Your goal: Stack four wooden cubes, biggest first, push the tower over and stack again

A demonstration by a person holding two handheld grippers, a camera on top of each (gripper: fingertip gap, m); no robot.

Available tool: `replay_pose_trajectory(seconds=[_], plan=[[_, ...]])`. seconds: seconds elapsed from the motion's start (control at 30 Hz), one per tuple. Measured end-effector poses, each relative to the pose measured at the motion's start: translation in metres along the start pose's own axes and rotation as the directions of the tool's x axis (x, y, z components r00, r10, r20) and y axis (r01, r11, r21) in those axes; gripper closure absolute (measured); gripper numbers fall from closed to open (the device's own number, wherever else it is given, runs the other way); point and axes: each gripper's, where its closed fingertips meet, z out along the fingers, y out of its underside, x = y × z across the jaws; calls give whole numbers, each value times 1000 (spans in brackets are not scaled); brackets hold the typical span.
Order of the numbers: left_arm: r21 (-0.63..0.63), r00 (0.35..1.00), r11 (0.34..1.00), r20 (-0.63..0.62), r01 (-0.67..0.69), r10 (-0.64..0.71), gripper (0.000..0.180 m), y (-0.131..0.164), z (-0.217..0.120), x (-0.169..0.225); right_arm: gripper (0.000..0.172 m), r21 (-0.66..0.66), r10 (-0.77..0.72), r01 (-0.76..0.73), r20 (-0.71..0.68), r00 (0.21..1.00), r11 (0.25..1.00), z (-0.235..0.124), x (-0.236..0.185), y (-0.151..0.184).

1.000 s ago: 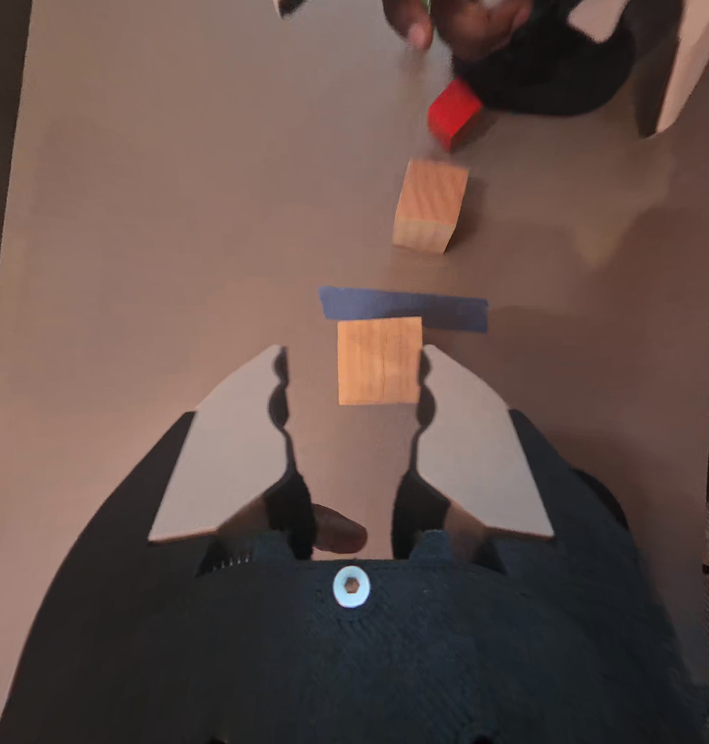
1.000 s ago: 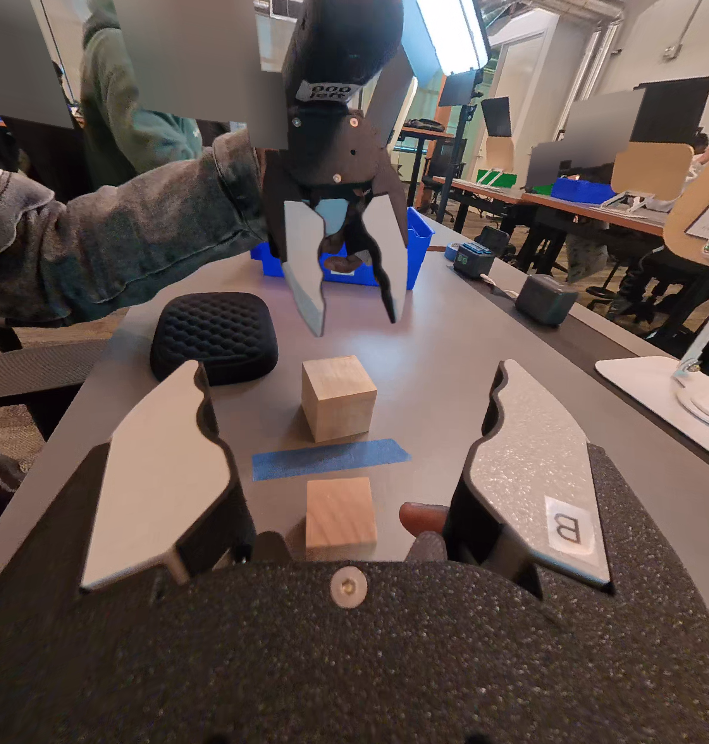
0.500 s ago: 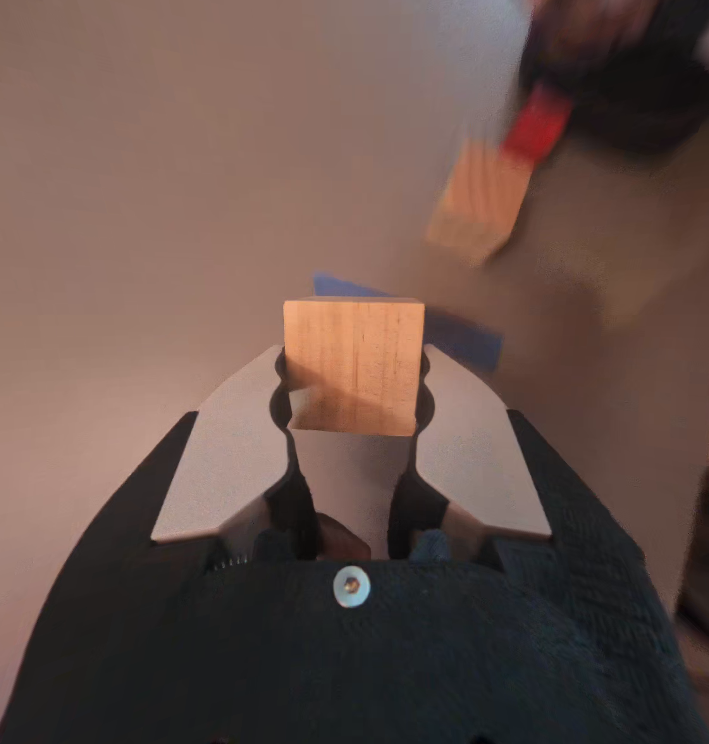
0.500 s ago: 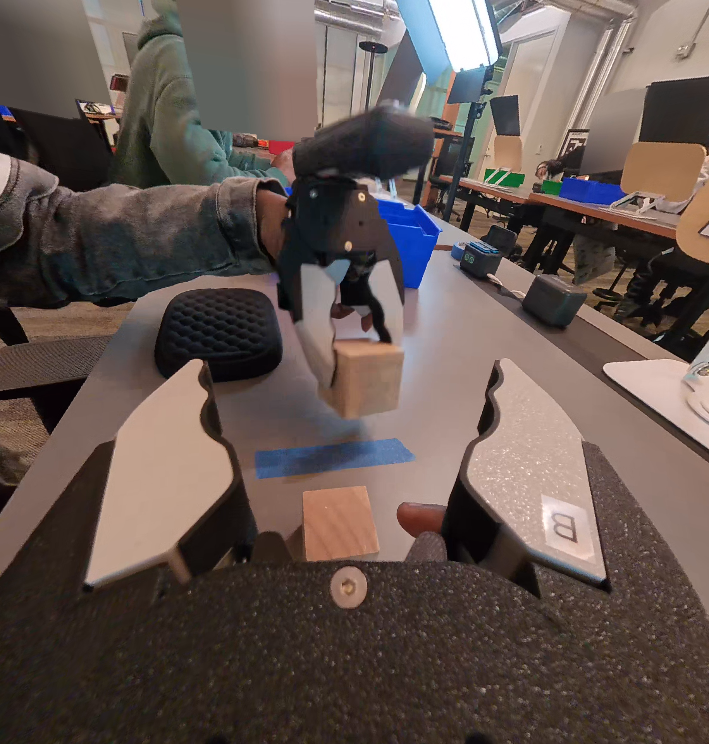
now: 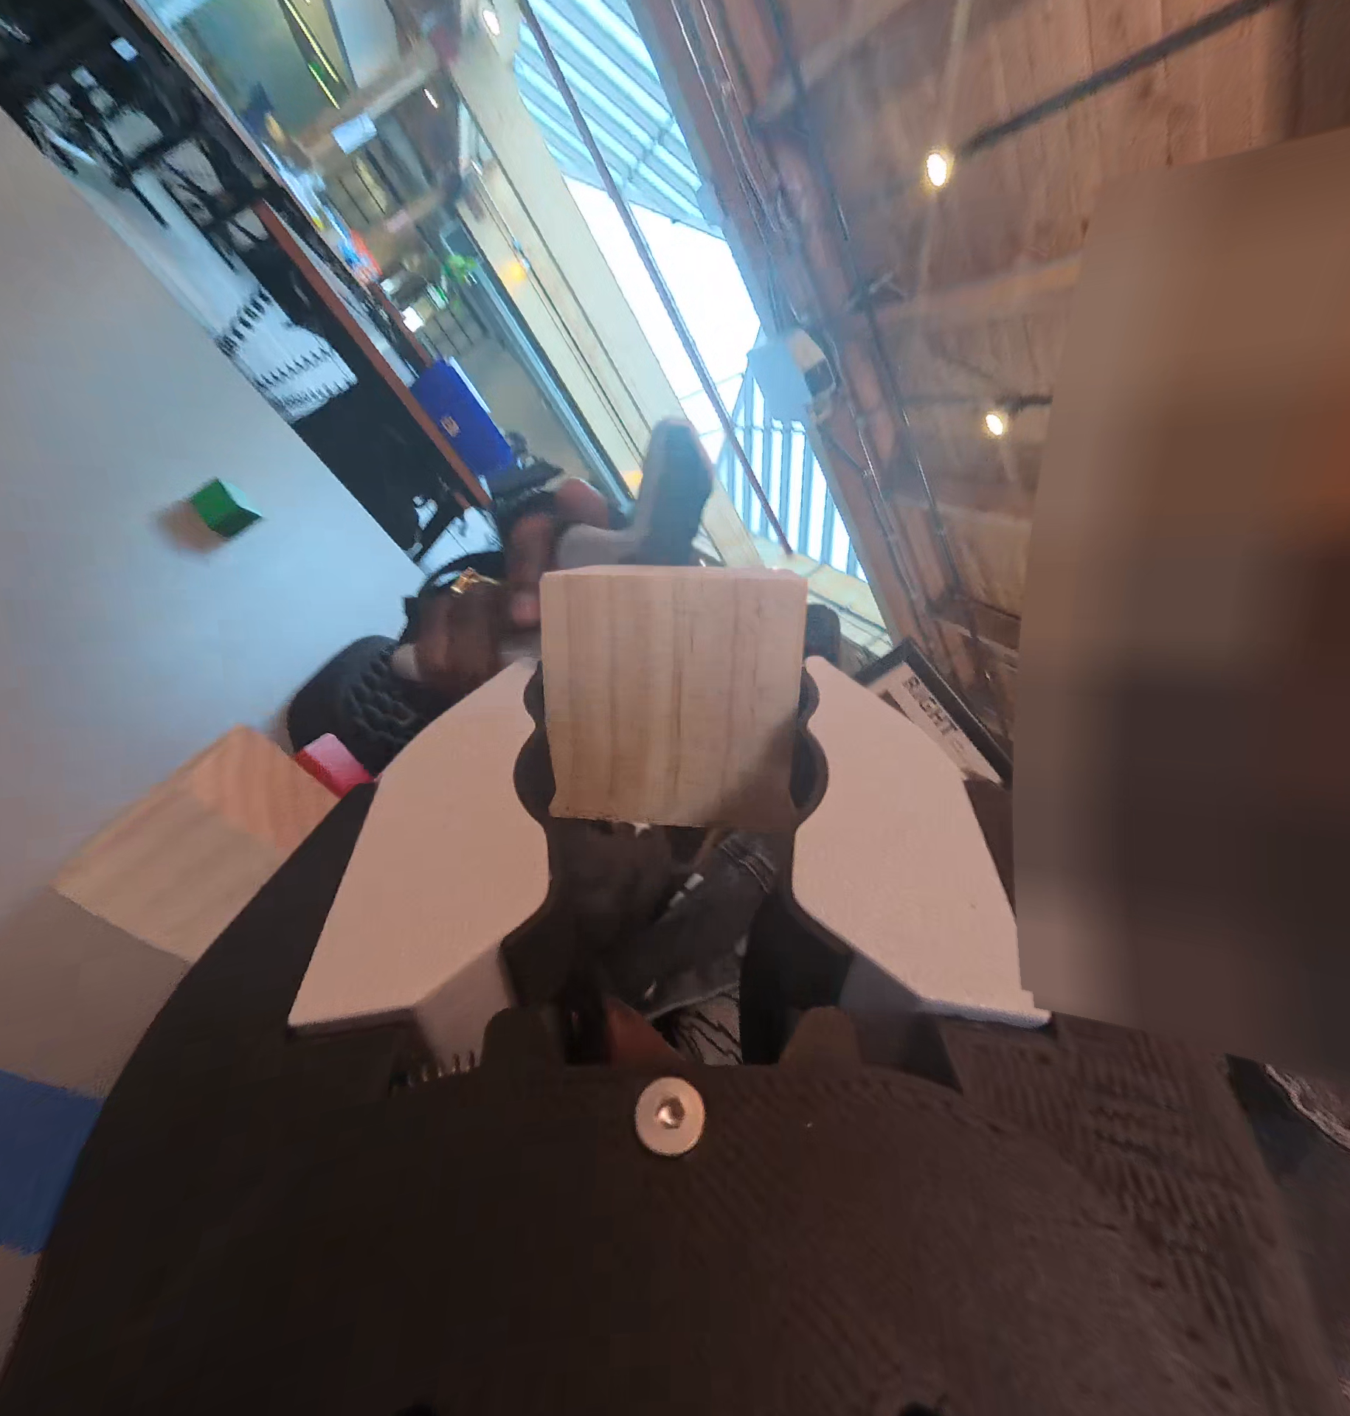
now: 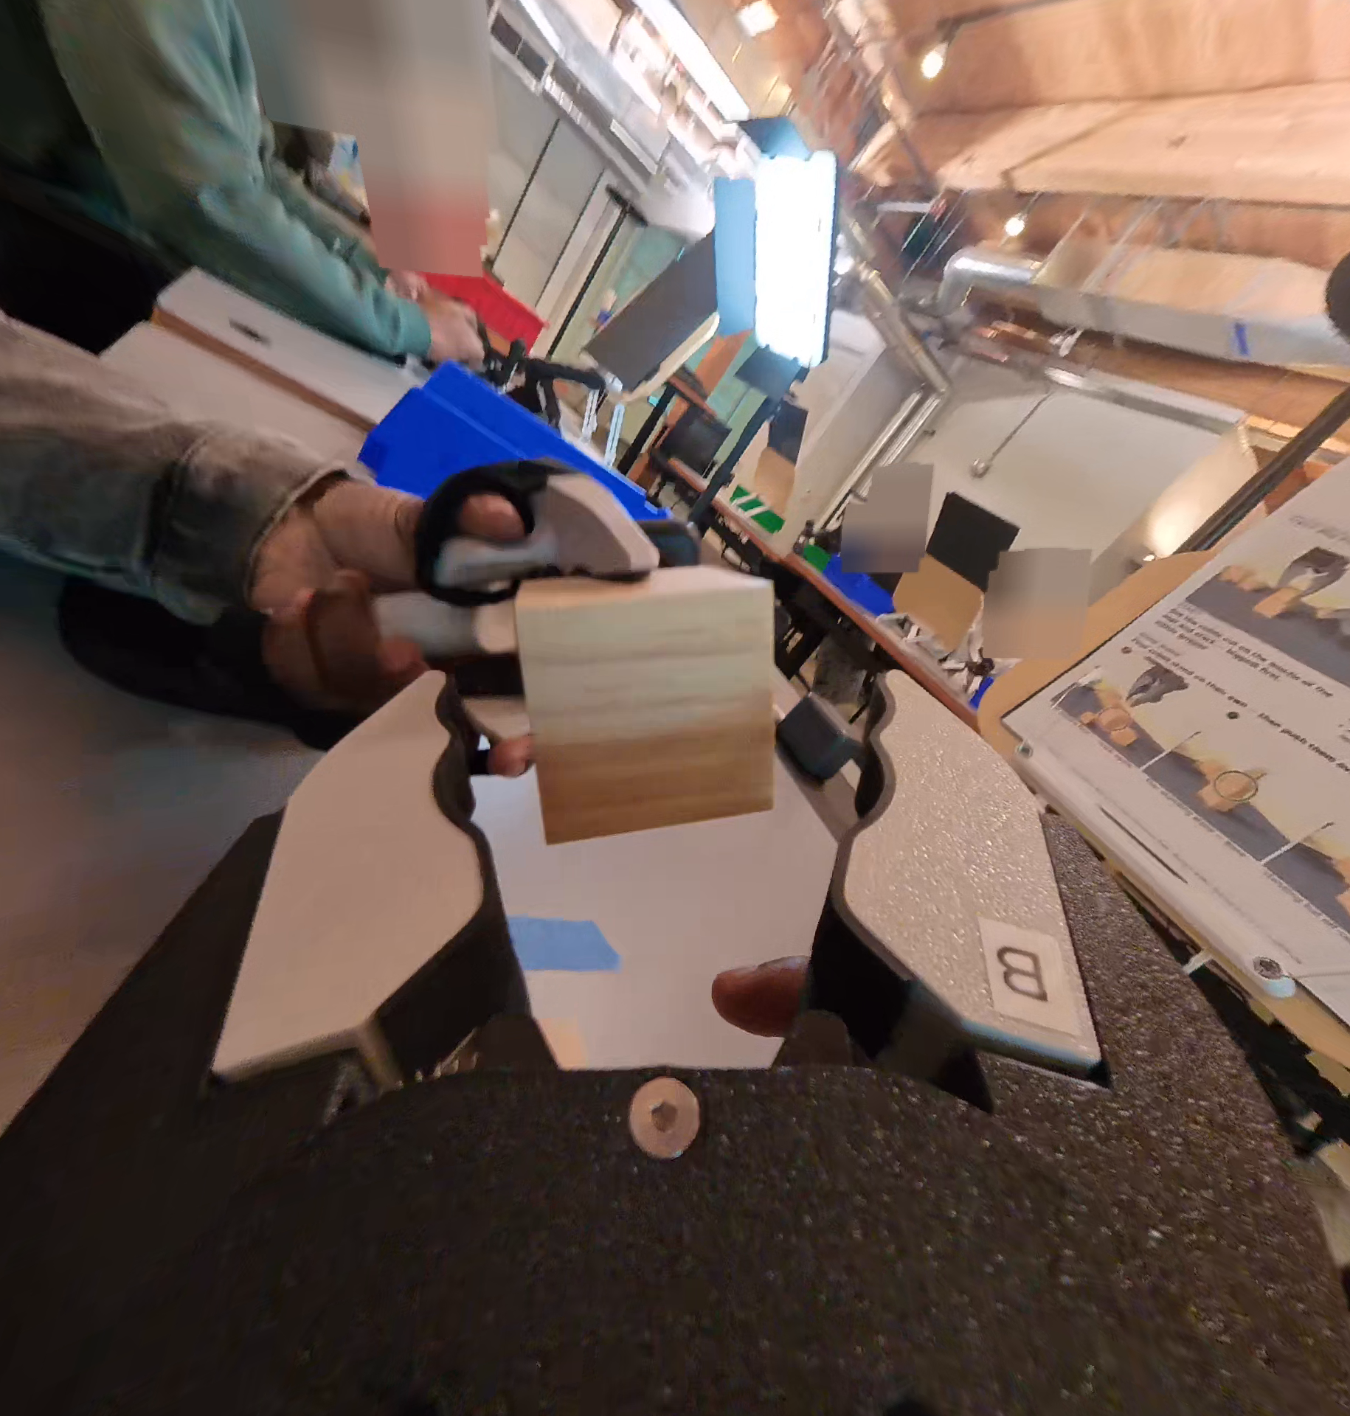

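Biggest thing first: grey worktop [image 6: 105, 804] with a strip of blue tape [image 6: 561, 944] marking what I take as the stack spot, sitting low between the right hand-held gripper's fingers. Large wooden cube [image 5: 197, 835] rests on the worktop at lower left of the left wrist view, a red cube [image 5: 333, 760] just behind it, a small green cube [image 5: 220, 507] well apart further back. Left hand-held gripper [image 5: 670, 735] is clamped on a mid-size wooden cube [image 5: 670, 701], both pads pressing its side faces, carried in the air and rolled sideways, grain running along the fingers. In the right wrist view that held cube [image 6: 649, 701] hangs between the right hand-held gripper [image 6: 660, 758] fingers, which stand wide apart with clear gaps either side, nothing gripped. Key relation: held cube is above and beyond the tape; left arm owns the placement, right is only bracketing. Judgement: next move needs unrolling the wrist so the cube's base goes flat.
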Motion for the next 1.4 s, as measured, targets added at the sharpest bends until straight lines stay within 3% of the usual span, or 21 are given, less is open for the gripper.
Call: replay_pose_trajectory(seconds=[0.03,0.07,0.13,0.2,0.27,0.33,0.4,0.43,0.47,0.57,0.63,0.67,0.7,0.73,0.77,0.83,0.97,1.17,1.3,1.4], plan=[[-38,1000,999,-14,-3,2,117,4,4,2,78,-25,-16,16,12,1000,1000,1,-2,4],[-76,1000,997,-12,-20,19,117,8,8,3,98,-40,-40,41,21,999,998,0,-5,5],[-119,993,986,-4,-115,115,120,5,11,3,103,-69,-94,94,-2,996,993,-2,-2,6],[-141,934,928,51,-345,354,115,-6,12,-2,103,-101,-60,63,25,998,993,-5,1,8],[-112,761,790,214,-603,612,95,-33,6,-11,104,-151,0,4,27,1000,988,-13,13,15],[-167,483,568,370,-806,794,75,-52,-5,-16,104,-257,38,-33,17,999,966,-26,31,31],[-283,217,351,412,-892,885,66,-53,-14,-22,104,-415,103,-68,64,993,907,-43,45,52],[-333,168,311,393,-890,904,64,-46,-14,-27,104,-514,154,-74,114,981,855,-54,47,65],[-365,186,323,363,-873,913,61,-37,-12,-34,104,-619,220,-70,170,961,782,-66,47,78],[-444,328,417,264,-794,907,49,-11,-5,-46,104,-834,368,28,274,888,551,-98,49,117],[-480,346,417,233,-772,909,48,-3,-7,-50,105,-888,406,88,293,865,451,-105,51,140],[-487,343,412,229,-770,911,48,-2,-8,-51,117,-905,421,121,304,855,408,-108,51,151],[-491,348,415,225,-766,910,48,-1,-10,-52,157,-903,416,142,320,851,405,-107,52,157],[-490,360,426,227,-761,905,48,-1,-11,-52,172,-891,391,129,317,864,436,-100,57,161],[-486,373,437,229,-757,899,48,-1,-11,-52,172,-878,417,107,325,849,466,-98,55,160],[-478,386,446,224,-757,895,48,0,-11,-51,172,-889,453,77,302,839,451,-104,54,164],[-512,370,425,212,-747,904,49,4,-11,-56,147,-888,457,21,256,852,459,-116,57,170],[-544,361,407,195,-734,912,49,10,-9,-62,101,-874,421,-216,-15,907,435,-134,105,180],[-525,366,417,204,-742,908,50,8,-9,-60,83,-835,372,-436,-308,876,336,-143,153,203],[-516,366,420,209,-746,907,51,6,-9,-58,73,-834,396,-502,-391,831,231,-143,164,224]])
